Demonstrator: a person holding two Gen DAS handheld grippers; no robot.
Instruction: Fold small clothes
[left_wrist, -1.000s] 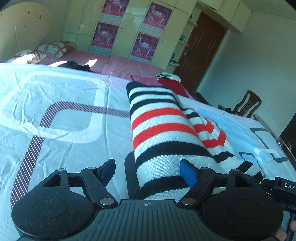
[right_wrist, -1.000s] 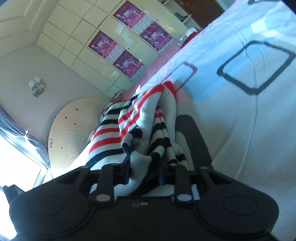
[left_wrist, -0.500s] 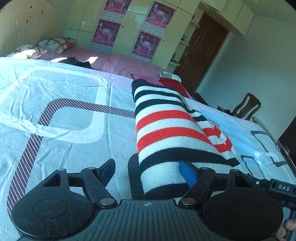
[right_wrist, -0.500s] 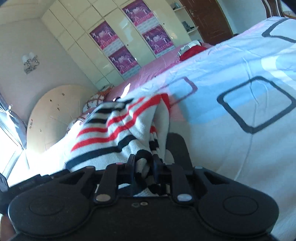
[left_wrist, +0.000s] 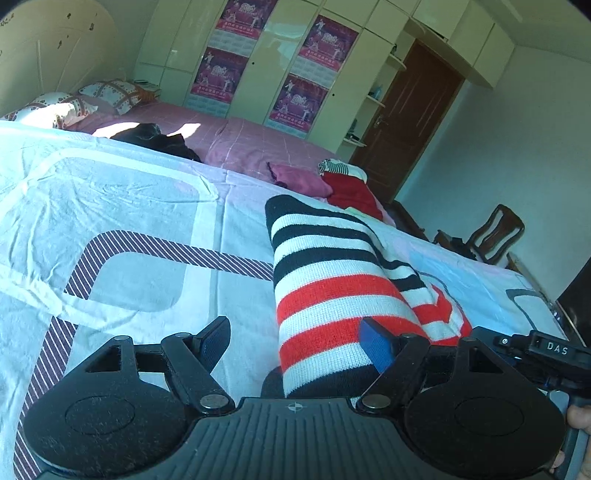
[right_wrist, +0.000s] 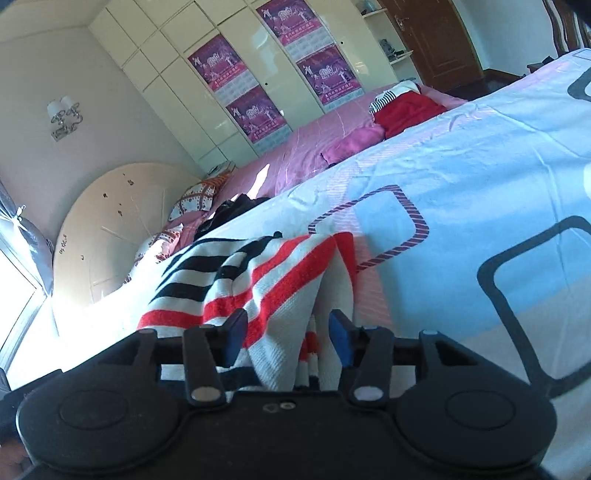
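Observation:
A small knit sweater (left_wrist: 332, 280) with black, white and red stripes lies folded lengthwise on the pale blue patterned bedsheet (left_wrist: 110, 221). My left gripper (left_wrist: 295, 347) is open, its near end lying between the blue pads, untouched by the left pad. In the right wrist view the sweater (right_wrist: 258, 280) lies bunched in front of my right gripper (right_wrist: 288, 332), which is open with folds of fabric between its blue pads (right_wrist: 340, 336).
A red garment (left_wrist: 351, 192) and a pink one (left_wrist: 299, 181) lie at the far edge of the sheet; dark clothes (left_wrist: 155, 140) lie on the pink bed. Pillows (left_wrist: 110, 94), wardrobe (left_wrist: 277, 62), door (left_wrist: 406, 125) and a wooden chair (left_wrist: 495, 236) stand beyond.
My right gripper has opened and let go of the sweater's edge. The sweater has settled flatter on the sheet. My left gripper stays open and has drawn back slightly.

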